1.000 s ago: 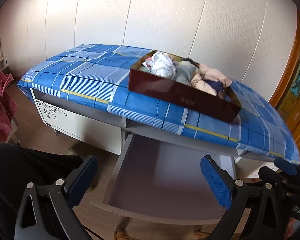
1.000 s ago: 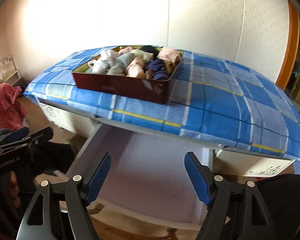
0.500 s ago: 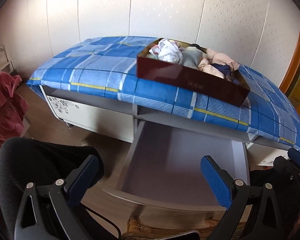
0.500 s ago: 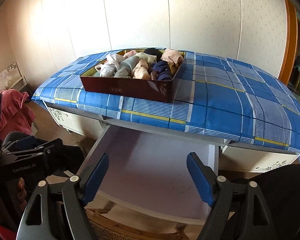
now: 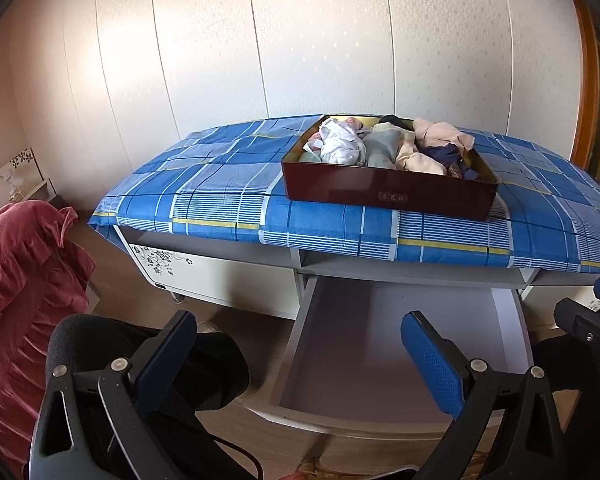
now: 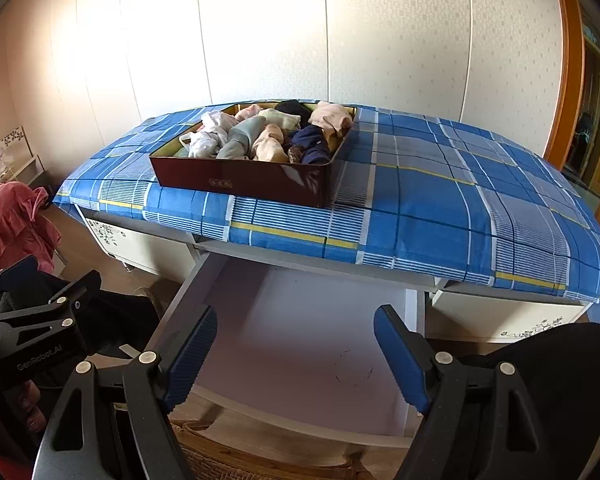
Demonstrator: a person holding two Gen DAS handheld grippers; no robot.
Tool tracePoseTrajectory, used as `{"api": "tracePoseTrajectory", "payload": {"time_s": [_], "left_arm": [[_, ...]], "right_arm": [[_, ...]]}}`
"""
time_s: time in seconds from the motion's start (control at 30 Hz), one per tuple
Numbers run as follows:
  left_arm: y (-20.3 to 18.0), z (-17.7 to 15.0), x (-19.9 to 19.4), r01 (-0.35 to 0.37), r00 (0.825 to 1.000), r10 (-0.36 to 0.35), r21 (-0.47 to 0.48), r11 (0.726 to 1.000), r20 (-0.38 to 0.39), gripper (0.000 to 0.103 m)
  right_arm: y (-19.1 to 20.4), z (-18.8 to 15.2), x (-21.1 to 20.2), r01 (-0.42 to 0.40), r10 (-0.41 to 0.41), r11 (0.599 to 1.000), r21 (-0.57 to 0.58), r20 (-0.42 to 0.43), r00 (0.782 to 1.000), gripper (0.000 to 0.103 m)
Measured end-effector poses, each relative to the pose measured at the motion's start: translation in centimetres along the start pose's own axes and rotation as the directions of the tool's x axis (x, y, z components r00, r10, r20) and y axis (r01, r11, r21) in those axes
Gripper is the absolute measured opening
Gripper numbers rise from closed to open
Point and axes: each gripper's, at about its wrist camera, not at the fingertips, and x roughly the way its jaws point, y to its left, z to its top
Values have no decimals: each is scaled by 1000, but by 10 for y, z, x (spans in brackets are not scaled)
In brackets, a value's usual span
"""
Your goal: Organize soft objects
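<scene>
A dark red box (image 5: 388,196) sits on the blue plaid cloth (image 5: 220,188) over a low cabinet. It is filled with rolled soft garments (image 5: 384,148) in white, grey, peach and navy. Under it a pale drawer (image 5: 396,340) is pulled out, and nothing shows inside. My left gripper (image 5: 298,318) is open and holds nothing, hovering before the drawer's left front corner. In the right wrist view the box (image 6: 240,180), the garments (image 6: 268,136) and the drawer (image 6: 300,320) show again. My right gripper (image 6: 296,314) stands open over the drawer with nothing between its fingers.
Red ruffled fabric (image 5: 20,280) hangs at the left. A person's dark-clothed knee (image 5: 140,360) is below the left gripper. The right half of the cloth (image 6: 480,184) is bare. An orange door frame (image 6: 568,80) stands at the right, and a woven mat (image 6: 260,460) lies under the drawer front.
The left wrist view has rolled level and drawn back, so the cabinet now sits lower and flatter in view. The right gripper's jaws have widened slightly; both stay free of objects.
</scene>
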Motion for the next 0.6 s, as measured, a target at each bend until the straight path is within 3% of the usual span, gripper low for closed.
{"api": "tracePoseTrajectory", "payload": {"time_s": [0.6], "left_arm": [[-2, -1, -2, 41, 999, -40, -6, 999, 5, 103]], "right_arm": [[-2, -1, 2, 0, 0, 1000, 9, -8, 1000, 82]]}}
